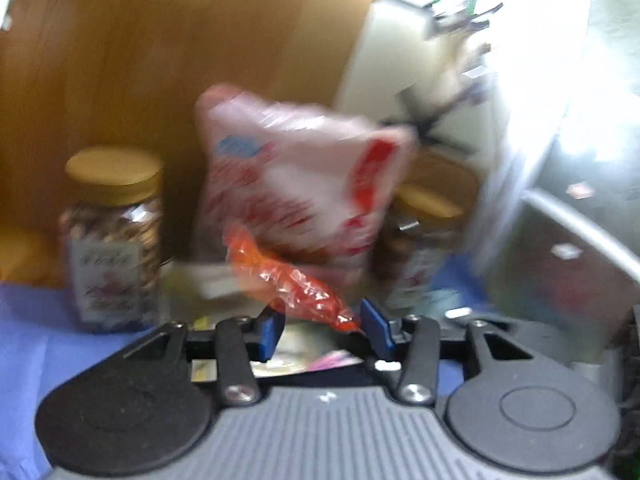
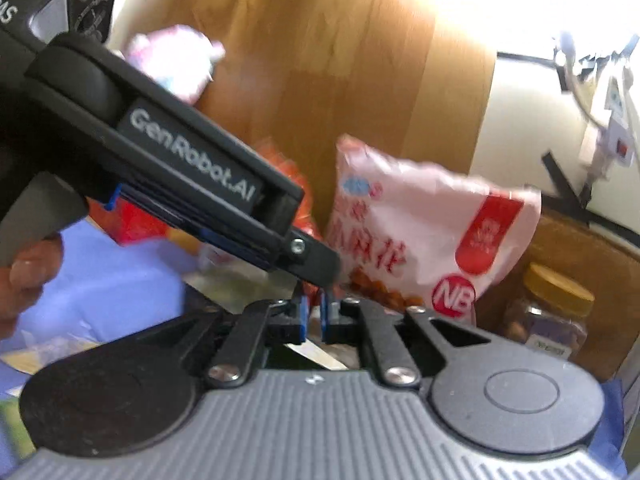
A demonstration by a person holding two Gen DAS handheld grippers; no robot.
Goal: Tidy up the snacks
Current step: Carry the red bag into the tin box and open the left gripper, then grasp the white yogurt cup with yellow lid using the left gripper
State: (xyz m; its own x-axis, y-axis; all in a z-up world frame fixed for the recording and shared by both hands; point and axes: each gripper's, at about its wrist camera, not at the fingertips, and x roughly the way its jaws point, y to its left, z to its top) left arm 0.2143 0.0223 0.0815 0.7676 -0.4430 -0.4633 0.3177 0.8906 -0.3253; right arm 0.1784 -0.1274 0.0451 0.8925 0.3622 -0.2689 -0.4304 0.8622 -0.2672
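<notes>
A wooden panel backs the scene, with a bright window glaring to the right and a blue cloth [image 1: 28,320] covering the bench. My left gripper [image 1: 322,330] has its blue pads spread wide; the twisted tail of an orange wrapper [image 1: 296,284] lies between them, brushing the right pad, but I cannot tell whether anything is actually pinched. Just past it hangs a pink-and-white snack bag [image 1: 304,176], blurred by motion. A yellow-lidded jar [image 1: 114,236] stands upright on the cloth to the left, and a second jar [image 1: 424,220] sits partly hidden behind the bag on the right. My right gripper [image 2: 314,318] has its pads nearly together, a narrow gap showing, and what it holds I cannot make out. From this side the snack bag [image 2: 424,236] floats just ahead, with the left gripper's body crossing in front.
</notes>
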